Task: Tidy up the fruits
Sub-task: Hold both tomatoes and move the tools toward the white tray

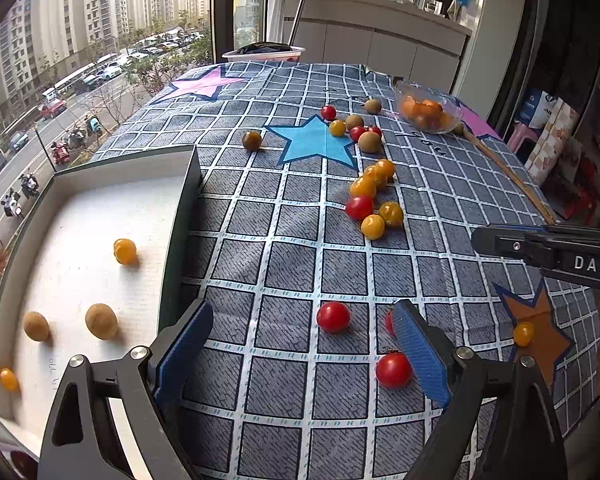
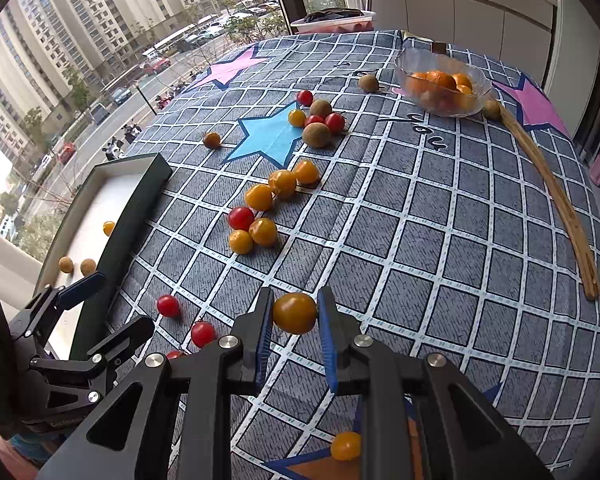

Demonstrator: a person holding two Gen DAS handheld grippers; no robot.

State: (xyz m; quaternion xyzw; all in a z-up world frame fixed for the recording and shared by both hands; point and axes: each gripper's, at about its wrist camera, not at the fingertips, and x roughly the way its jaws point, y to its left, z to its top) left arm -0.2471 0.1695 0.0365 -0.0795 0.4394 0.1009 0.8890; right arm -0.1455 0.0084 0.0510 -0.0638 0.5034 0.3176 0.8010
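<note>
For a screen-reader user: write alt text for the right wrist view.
The right gripper is shut on a yellow-orange cherry tomato above a grey checked tablecloth with stars. Red and yellow tomatoes and brown fruits lie scattered beyond it, with a glass bowl of oranges at the far side. At left, the open left gripper sits by a white tray holding a few fruits.

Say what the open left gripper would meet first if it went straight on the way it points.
Probably the red cherry tomato on the checked tablecloth, lying just ahead between the open fingers of the left gripper; depth is unclear, so it may meet bare cloth first.
</note>
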